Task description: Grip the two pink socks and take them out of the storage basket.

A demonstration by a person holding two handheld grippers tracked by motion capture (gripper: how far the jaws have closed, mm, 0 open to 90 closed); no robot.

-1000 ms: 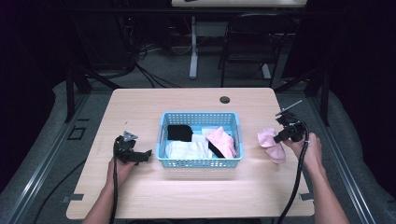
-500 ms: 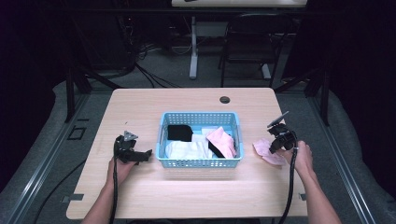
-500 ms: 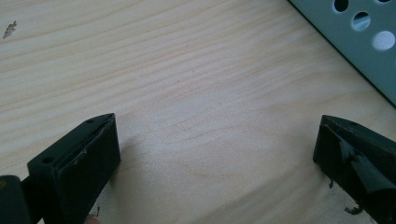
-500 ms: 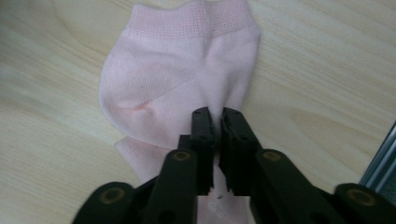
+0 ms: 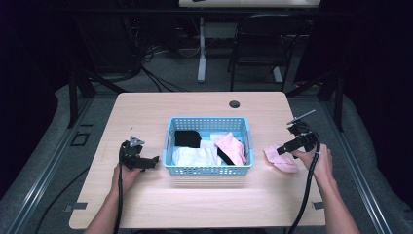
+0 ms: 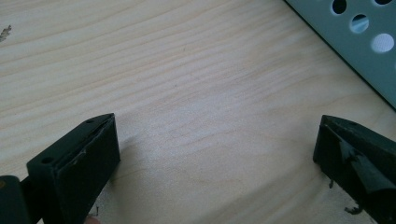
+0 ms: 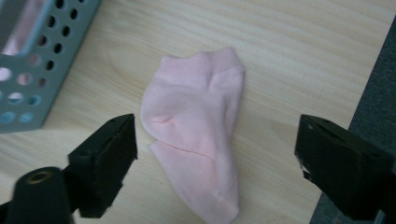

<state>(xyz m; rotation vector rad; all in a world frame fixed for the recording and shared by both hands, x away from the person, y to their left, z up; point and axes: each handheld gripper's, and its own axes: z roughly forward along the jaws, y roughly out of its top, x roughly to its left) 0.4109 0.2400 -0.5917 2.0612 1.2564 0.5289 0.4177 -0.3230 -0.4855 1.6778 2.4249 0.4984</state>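
My right gripper (image 7: 215, 158) hangs with its fingers spread wide and empty over the small pale pink ankle sock (image 7: 198, 126), which lies flat on the light wood tabletop (image 7: 299, 42) in the middle of the right gripper view. In the high view the pink sock (image 5: 280, 158) sits right of centre, just beside the light blue perforated plastic basket (image 5: 208, 170) but not touching it, with the right gripper (image 5: 281, 150) at its upper edge.

My worry is the grasp itself. The sock is thin and lies flat against the wood, so if I close too high the fingers will meet on air, and if I press too low they may scrape the tabletop and push the fabric along instead of pinching it. It looks folded over, so I could catch only the top layer and have the rest trail or slip out on the lift. The table's edge shows at the far right of the right gripper view; a sideways nudge could send the sock over it.

My left gripper (image 5: 146, 162) rests left of the basket, fingers open on nothing, with only bare wood between them in the left gripper view (image 6: 215, 154). The basket wall (image 6: 355, 51) sits close at that view's upper right, so a careless swing could shove the basket.
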